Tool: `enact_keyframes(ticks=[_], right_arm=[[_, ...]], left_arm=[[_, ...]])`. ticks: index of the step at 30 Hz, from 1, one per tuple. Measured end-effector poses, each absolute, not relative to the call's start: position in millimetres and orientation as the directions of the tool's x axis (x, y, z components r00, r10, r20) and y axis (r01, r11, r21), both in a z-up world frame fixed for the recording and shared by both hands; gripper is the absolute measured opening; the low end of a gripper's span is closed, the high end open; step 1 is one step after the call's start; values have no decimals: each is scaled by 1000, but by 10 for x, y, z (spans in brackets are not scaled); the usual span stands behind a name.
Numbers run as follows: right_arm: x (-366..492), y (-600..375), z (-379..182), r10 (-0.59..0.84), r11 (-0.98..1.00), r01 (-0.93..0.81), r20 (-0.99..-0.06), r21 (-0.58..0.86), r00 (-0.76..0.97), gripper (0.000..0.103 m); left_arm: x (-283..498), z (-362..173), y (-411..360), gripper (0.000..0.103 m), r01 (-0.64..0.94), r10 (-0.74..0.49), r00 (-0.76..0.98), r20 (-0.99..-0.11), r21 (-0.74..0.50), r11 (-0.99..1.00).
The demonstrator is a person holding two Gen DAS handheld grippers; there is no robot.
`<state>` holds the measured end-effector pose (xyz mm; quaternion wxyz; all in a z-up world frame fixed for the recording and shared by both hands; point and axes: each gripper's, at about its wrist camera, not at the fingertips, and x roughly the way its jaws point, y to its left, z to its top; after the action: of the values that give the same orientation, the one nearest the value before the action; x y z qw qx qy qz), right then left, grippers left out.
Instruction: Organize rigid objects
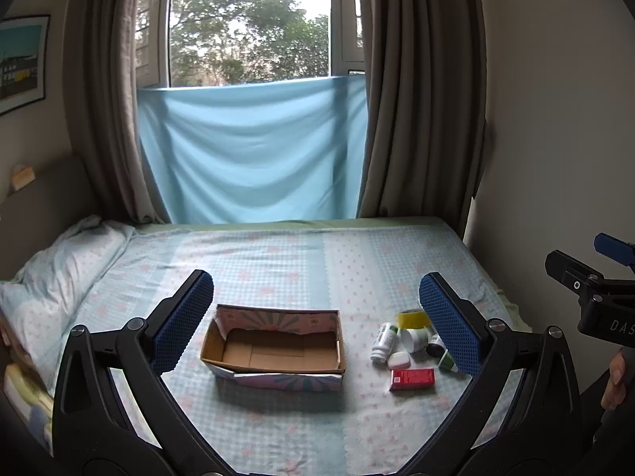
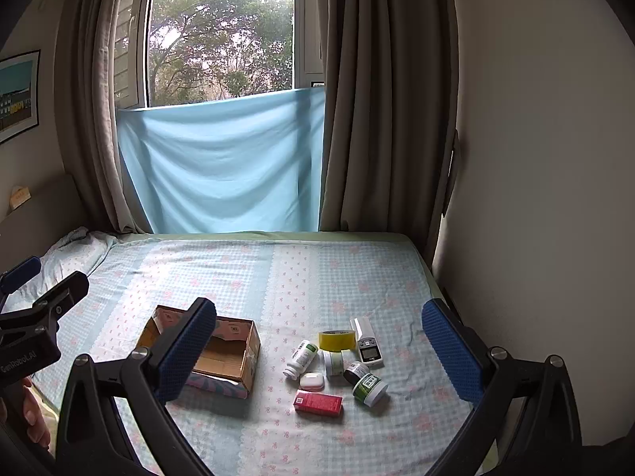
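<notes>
- Your left claw (image 1: pixel 315 317) hangs above the bed (image 1: pixel 278 254) with its jaws spread wide and nothing between them.
- Your right claw (image 2: pixel 319 347) is released too, jaws wide apart, also above the bed and gripping nothing.
- The box (image 1: pixel 274 347) sits open on the bedsheet, near the front edge; its brown inside holds nothing.
- The items lie in a loose cluster just right of the box, apart from it.
- In that cluster, the white bottle (image 2: pixel 300 358) lies on its side at the left.
- The tape roll (image 2: pixel 336 340) sits at the back, with the white meter (image 2: pixel 367 343) just right of it.
- A small white jar (image 2: pixel 333 362) lies in the middle, beside a dark jar (image 2: pixel 356 371).
- The green-label jar (image 2: pixel 370 388) lies tipped at the right front, touching the dark jar.
- The white case (image 2: pixel 312 381) rests just in front of the bottle.
- The red carton (image 2: pixel 318 402) lies flat, nearest to you.
- A pillow (image 1: pixel 59 273) lies at the left end of the bed, well apart from the box.
</notes>
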<state>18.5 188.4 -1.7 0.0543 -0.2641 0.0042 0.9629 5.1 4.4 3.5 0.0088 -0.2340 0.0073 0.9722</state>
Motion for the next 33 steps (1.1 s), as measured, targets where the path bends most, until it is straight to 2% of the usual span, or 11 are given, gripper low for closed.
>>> enact_keyframes(ticks=[33], right_arm=[[126, 1861, -27, 105, -994, -112, -515, -17, -850, 103]], left_arm=[[-11, 6, 6, 103, -41, 32, -888, -459, 9, -999]])
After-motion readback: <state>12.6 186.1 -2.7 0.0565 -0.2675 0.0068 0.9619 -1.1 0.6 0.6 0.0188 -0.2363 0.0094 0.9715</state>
